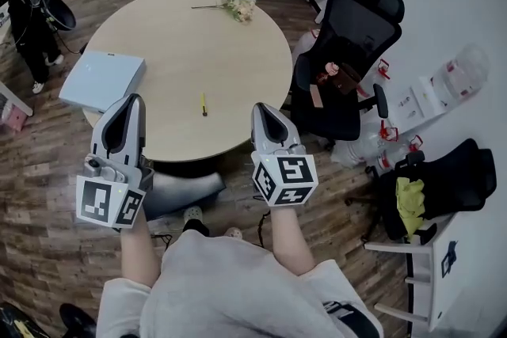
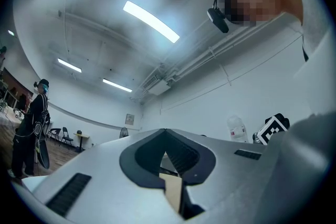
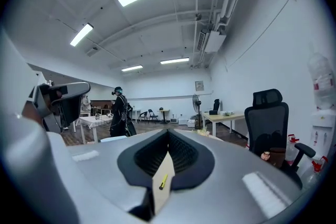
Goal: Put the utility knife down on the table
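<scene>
Left gripper (image 1: 129, 105) and right gripper (image 1: 266, 112) are both closed on nothing, tips together, hovering at the near edge of the table (image 1: 162, 36); the knife (image 1: 203, 104) lies flat on the table, a little beyond them and between the two. It looks light, stiff and slim, probably smooth, best pinched across its middle, clear of the blade end. Only one container shows, a flat box (image 1: 103, 79) at the table's left, shut, contents unseen.

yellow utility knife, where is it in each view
Head view: yellow utility knife lies on the near half of the light wooden round table.
Left gripper view: not in it.
Right gripper view: knife in the slit between the jaws.
Shared landmark: that table, tan in both slits.
</scene>
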`<state>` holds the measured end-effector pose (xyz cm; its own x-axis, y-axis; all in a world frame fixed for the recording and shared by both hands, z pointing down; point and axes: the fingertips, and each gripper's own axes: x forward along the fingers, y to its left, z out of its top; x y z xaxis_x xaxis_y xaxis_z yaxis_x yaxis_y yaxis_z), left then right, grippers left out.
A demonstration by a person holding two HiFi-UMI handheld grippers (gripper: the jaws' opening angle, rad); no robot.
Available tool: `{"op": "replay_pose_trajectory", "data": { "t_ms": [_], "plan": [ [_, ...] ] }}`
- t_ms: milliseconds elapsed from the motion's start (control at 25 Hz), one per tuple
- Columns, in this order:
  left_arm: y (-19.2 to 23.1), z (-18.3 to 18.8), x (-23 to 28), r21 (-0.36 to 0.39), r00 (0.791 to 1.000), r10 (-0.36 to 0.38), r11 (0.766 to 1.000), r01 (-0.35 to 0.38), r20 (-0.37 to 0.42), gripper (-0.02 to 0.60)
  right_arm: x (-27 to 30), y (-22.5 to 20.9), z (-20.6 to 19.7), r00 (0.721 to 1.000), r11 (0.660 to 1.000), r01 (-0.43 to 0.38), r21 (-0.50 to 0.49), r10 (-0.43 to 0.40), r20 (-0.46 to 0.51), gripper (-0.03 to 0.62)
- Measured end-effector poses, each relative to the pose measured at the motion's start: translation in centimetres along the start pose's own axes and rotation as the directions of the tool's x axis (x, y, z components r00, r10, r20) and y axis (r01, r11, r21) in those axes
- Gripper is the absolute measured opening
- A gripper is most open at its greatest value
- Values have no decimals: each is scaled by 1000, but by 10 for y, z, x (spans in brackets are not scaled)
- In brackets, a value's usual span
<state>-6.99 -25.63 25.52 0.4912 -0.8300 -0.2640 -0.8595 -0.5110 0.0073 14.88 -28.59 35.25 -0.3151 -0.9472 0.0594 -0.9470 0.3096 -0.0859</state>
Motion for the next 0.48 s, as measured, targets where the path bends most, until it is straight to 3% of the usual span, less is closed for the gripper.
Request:
{"op": "replay_pose_trajectory", "data": {
  "t_ms": [480],
  "plan": [
    [-49, 26, -30, 41, 999, 14, 999, -15, 35, 6, -68, -3, 50, 990, 998, -18, -54, 26, 139, 11]
  ]
}}
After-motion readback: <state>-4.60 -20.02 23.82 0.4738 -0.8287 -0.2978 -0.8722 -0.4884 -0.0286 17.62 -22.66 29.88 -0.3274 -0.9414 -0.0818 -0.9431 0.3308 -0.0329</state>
